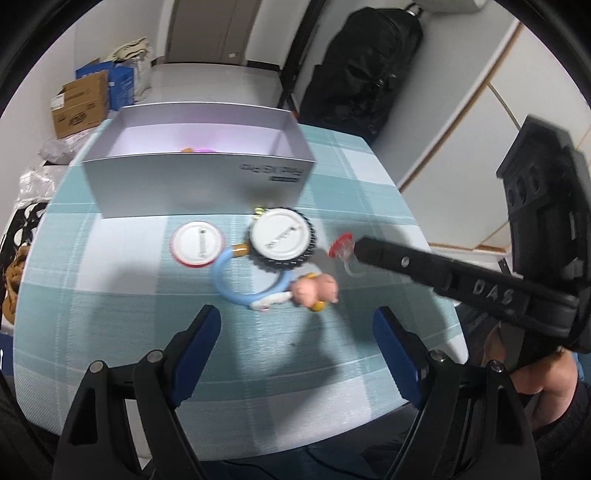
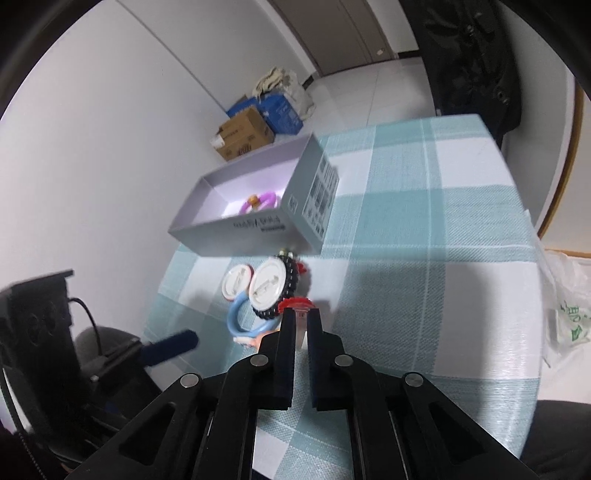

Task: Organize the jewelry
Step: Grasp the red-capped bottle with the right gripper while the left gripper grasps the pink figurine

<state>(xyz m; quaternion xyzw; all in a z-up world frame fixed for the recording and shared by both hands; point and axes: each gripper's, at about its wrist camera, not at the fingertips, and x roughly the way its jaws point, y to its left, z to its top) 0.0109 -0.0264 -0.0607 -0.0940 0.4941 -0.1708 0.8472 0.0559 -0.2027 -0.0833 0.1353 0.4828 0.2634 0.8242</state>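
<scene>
Teal-white checked tablecloth (image 1: 122,258); grey box (image 1: 199,184); blue ring (image 1: 229,284); red-rimmed badge (image 1: 198,245).

A teal-and-white checked cloth (image 1: 354,177) is covering the counter (image 2: 461,258). White walls (image 2: 92,129) are enclosing pale floor tiles (image 1: 207,85); cardboard boxes (image 1: 79,103) are sitting beside a closed door (image 1: 218,29).

Right gripper (image 1: 356,248) pinching red-rimmed clear trinket (image 1: 341,248) beside black-edged badge (image 1: 282,236).
</scene>
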